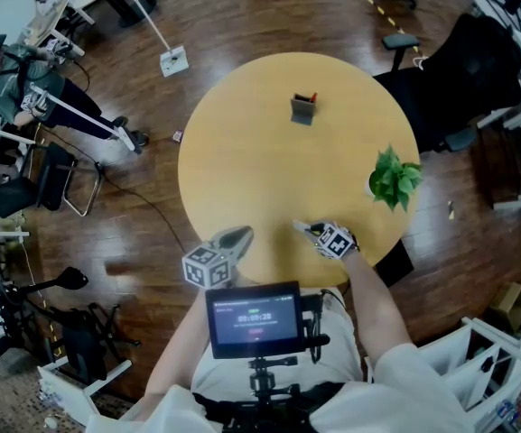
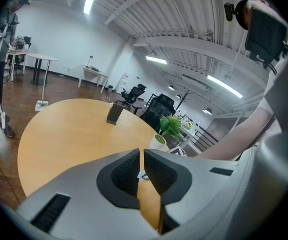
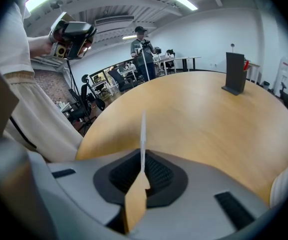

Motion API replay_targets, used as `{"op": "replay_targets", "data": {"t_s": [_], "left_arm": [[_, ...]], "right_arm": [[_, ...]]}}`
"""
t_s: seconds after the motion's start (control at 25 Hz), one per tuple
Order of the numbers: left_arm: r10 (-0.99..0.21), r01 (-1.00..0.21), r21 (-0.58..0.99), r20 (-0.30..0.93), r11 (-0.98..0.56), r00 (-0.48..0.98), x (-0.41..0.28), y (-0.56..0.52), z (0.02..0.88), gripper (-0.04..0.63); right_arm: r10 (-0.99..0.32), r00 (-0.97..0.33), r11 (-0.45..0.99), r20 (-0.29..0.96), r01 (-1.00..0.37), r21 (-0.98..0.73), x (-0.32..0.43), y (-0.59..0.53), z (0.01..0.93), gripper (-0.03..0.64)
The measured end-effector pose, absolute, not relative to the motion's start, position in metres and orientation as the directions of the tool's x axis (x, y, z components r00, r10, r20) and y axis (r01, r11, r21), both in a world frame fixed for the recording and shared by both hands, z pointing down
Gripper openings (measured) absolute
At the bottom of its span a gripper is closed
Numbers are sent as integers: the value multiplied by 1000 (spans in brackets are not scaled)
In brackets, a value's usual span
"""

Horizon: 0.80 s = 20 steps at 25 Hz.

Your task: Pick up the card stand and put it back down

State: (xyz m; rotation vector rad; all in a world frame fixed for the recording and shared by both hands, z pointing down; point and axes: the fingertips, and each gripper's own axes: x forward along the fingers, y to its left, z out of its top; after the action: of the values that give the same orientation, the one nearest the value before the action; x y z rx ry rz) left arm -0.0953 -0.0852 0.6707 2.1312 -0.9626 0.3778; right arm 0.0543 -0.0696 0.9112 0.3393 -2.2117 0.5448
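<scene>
A round table [image 1: 242, 152] with a bare, pale yellow-wood top stood on a dark plank floor [image 1: 242, 16] in an open office. Black office chairs [image 1: 477, 70] crowded its right side, and strip lights ran along a white ribbed ceiling. At the far left another person [image 1: 12, 84] stood among desks. A small potted plant [image 1: 394, 179] sat near the table's right edge. The card stand [image 1: 303, 108], a dark grey slab with a bit of red at its top right corner, stood on the far part of the tabletop, well apart from both grippers. It was upright on a small foot, so its long axis ran vertically. Its broad face was turned roughly toward the near edge. Over the near edge, the left gripper [image 1: 238, 234] had its jaws drawn together to a thin slit with nothing between them. To its right, the right gripper [image 1: 301, 226] was clenched on a thin white card [image 3: 143, 134], which rose edge-on from between the pads.
</scene>
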Motion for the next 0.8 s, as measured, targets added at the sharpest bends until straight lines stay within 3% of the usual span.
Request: {"op": "replay_targets", "data": {"t_s": [0.16,0.28,0.36,0.8], "left_arm": [[-521,-738,519,525,-431,673,-97,-86,673,23],[-523,-735,523,518,-432,677,-98,-86,673,23],[-522,-730,525,512,-438,682,-97,-87,672,23],[-504,-675,542,451,-501,737,-98,-91,659,26]], "right_arm": [[-69,-619,870,783,-420,-256,56,-69,912,55],[-74,-606,865,792,-434,-252,57,-68,913,161],[-89,-598,854,797,-457,-248,60,-68,913,195],[-362,-662,738,656,-633,-233,71,-101,835,213]]}}
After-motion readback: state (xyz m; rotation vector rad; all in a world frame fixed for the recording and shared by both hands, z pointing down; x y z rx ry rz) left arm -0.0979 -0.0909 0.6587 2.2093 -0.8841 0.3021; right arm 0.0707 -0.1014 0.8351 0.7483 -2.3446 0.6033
